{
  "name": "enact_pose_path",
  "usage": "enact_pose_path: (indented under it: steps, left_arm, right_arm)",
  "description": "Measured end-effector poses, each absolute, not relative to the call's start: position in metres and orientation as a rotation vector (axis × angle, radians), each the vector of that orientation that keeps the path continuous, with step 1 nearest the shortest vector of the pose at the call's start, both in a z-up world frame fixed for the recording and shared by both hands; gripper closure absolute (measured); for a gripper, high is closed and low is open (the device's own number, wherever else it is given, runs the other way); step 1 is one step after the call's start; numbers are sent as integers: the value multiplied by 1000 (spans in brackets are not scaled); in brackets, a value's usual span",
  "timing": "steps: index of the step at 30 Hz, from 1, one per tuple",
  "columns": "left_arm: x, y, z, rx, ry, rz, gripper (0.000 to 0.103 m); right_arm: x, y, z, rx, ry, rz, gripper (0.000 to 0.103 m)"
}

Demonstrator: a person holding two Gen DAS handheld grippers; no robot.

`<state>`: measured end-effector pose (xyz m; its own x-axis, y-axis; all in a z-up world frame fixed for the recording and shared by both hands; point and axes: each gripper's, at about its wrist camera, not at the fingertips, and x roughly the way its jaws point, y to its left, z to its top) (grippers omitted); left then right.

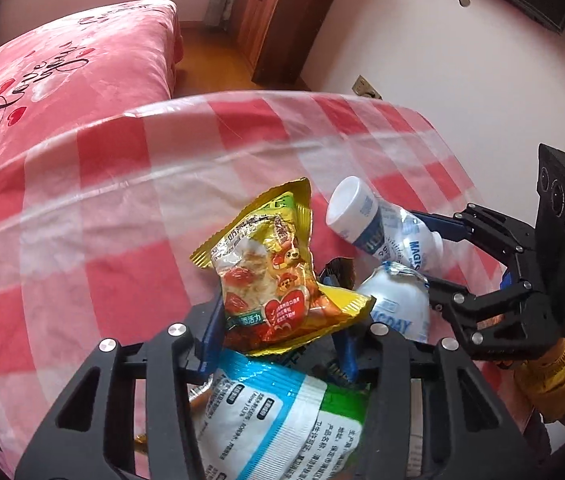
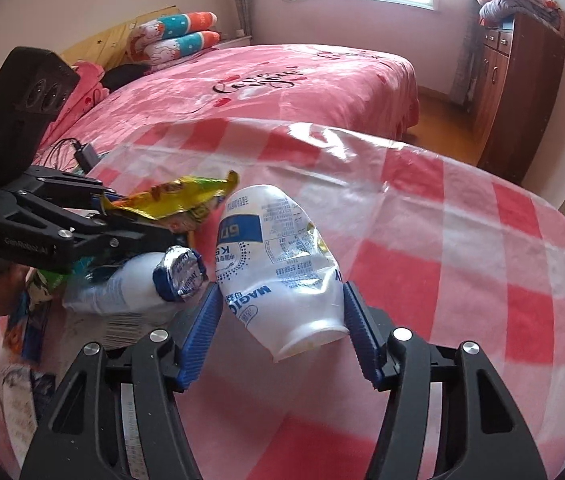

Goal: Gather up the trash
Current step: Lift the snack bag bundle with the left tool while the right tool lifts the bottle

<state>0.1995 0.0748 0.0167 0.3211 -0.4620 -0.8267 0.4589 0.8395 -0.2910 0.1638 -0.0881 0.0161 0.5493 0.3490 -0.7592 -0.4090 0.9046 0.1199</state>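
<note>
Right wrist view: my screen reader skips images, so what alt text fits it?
The right gripper clamps a crumpled white bottle between blue jaws above a red-checked tablecloth. At left, the left gripper pinches a yellow snack wrapper.

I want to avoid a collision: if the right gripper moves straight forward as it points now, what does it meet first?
Probably only the checked tablecloth. The right gripper already holds the white bottle, and beyond it the cloth looks bare, though depth is uncertain.
</note>
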Motion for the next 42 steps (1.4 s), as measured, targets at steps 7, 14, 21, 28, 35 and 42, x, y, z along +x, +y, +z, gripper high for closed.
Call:
enact_pose_path:
  steps: [7,14,21,28,35,42]
  left_arm:
    - [158,68,25,-7,1060,-607,59]
    - [125,74,37,-78,1020,-600,60]
    - [99,81,51,-122,985,-591,60]
    - [69,88,67,-149,941,-606,60]
    - [39,90,79,-200,903,-646,60]
    - [18,83,79,-231,878,-679,60]
  right_arm:
    - [118,-99,25,-9,850,423,42]
    - [81,-117,38,66,809,382,42]
    - [48,-121,44,105,795,369,42]
    - [18,-118,43,136,798,372,42]
    - [-6,-110,50,166,796,390,42]
    - [-27,-104,56,160,787,384,42]
